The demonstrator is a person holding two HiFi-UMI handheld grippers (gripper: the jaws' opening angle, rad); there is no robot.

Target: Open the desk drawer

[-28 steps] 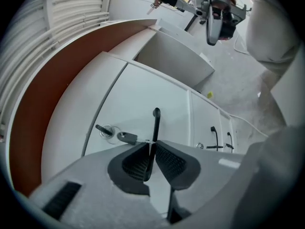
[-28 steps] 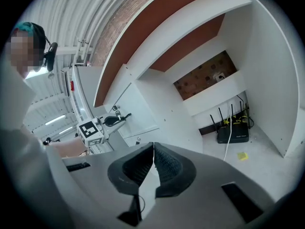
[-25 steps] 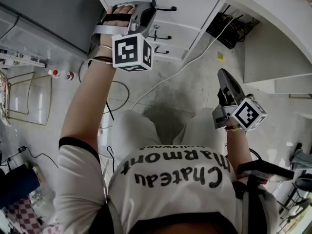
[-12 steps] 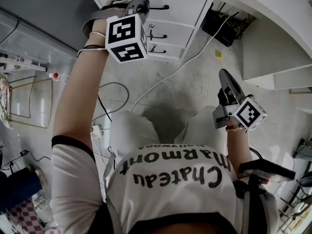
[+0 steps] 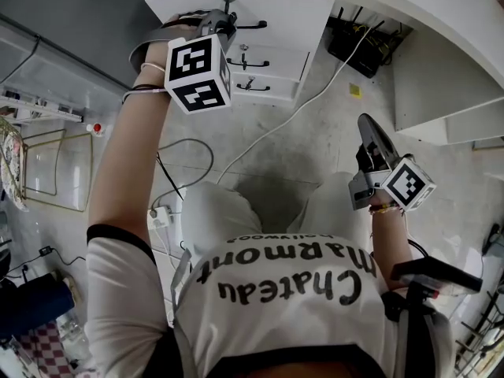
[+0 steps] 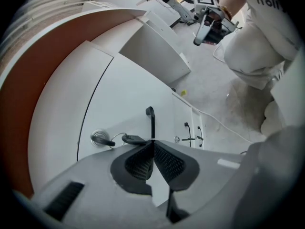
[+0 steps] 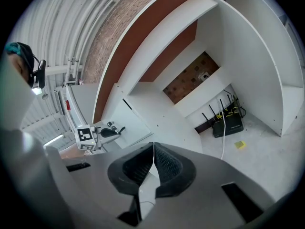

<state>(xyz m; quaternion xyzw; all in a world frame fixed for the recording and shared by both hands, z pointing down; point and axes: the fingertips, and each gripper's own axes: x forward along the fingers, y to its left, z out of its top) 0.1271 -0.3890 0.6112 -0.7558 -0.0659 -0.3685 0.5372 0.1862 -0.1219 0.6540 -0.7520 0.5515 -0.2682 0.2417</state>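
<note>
A white drawer unit (image 5: 291,10) stands under the desk, with three drawers stacked. The top drawer's thin black handle (image 6: 152,123) runs down between the pads of my left gripper (image 6: 153,144), which is shut on it. In the head view that left gripper (image 5: 228,20) sits at the left end of the top handle (image 5: 250,26). A key with a ring hangs in the lock (image 6: 99,138) beside the handle. My right gripper (image 5: 370,136) hovers above the person's right knee, shut and holding nothing, its pads (image 7: 164,161) meeting in the right gripper view.
Two lower drawers have small black handles (image 5: 246,53). A black router (image 5: 358,46) sits in the desk's knee space, and a white cable (image 5: 276,128) trails from it across the floor. A power strip (image 5: 161,215) lies by the person's left leg. A wire rack (image 5: 39,164) stands at left.
My left gripper has tilted downward and closed onto the top drawer's handle. The drawer unit now sits lower in the head view. The right gripper has barely moved.
</note>
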